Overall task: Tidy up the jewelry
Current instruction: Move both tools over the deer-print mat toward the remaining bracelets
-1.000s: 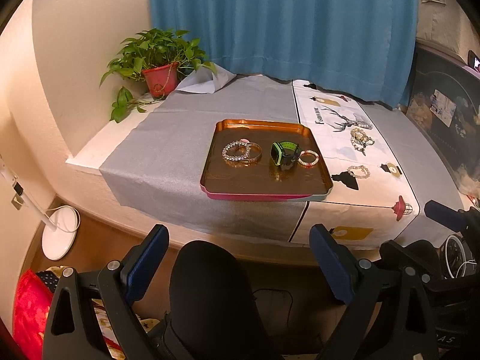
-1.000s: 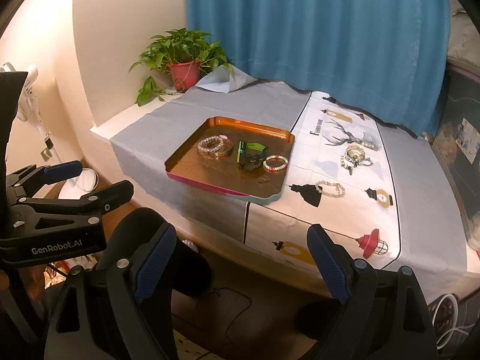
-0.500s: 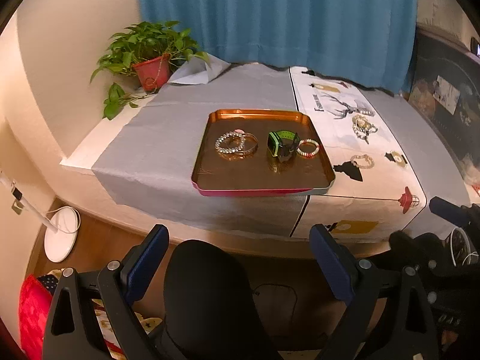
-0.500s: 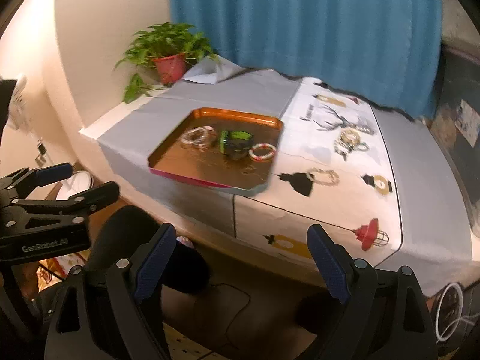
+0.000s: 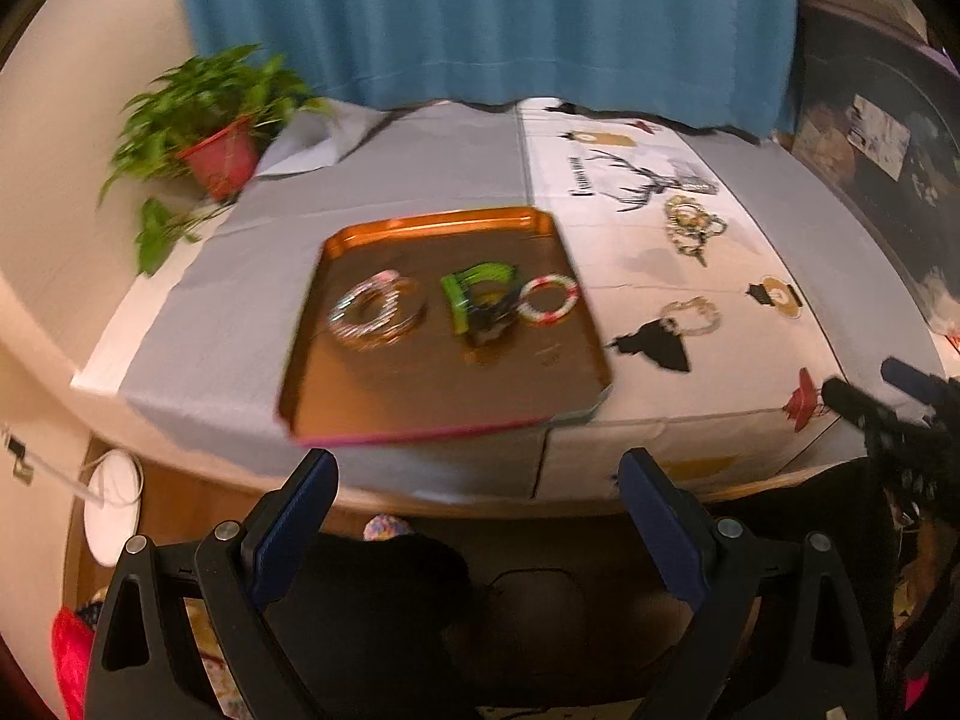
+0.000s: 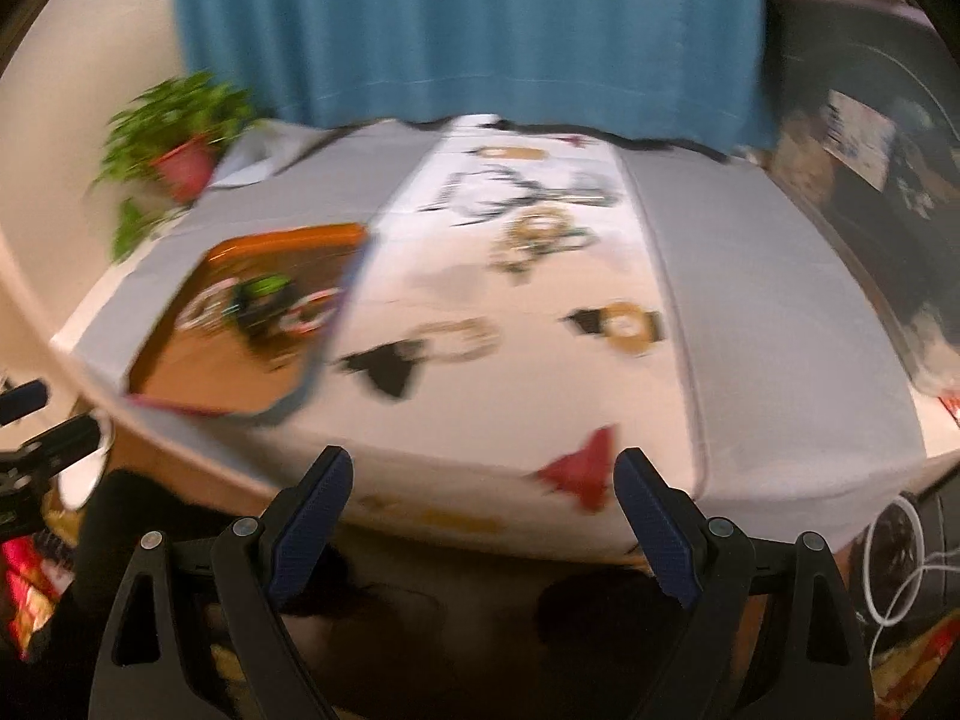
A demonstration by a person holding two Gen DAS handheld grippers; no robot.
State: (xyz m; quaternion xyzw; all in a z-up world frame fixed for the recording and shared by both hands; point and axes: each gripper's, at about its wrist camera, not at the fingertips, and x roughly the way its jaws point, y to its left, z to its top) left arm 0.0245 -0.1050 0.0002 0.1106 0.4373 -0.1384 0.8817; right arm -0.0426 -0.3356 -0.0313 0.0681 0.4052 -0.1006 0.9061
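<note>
**Partly sorted: four pieces in the tray, three still out on the cloth**

Nearest each camera, two pairs of blue-padded fingers are seen spread wide with nothing between them. The left gripper (image 5: 477,516) is held short of the table's near edge, in line with the tray. The right gripper (image 6: 483,510) is held likewise open and empty, short of the edge and facing the printed white cloth (image 5: 648,252).

Beyond the left fingers, an orange tray (image 5: 360,396) is set on the grey-covered table (image 5: 240,276), its near edge close to the table's front. Inside it, a stack of sparkling bangles (image 5: 372,312) lies at the left, a green-strapped watch (image 5: 474,294) in the middle, and a red-and-white beaded bracelet (image 5: 549,299) just right of the watch. These pieces are judged to be already put away.

Further right, on the printed cloth, three pieces are still left outside the tray: a pale beaded bracelet (image 5: 690,317) beside a black printed shape, a small gold ring-shaped piece (image 5: 777,297) on a printed lantern nearer the right side, and a tangled gold-and-dark cluster (image 5: 690,228) further back. The right wrist view is heavily blurred, so finer detail of these pieces cannot be told.

By this reckoning roughly half the work is done; three pickups and placements appear to be left, and none has been started.
</note>
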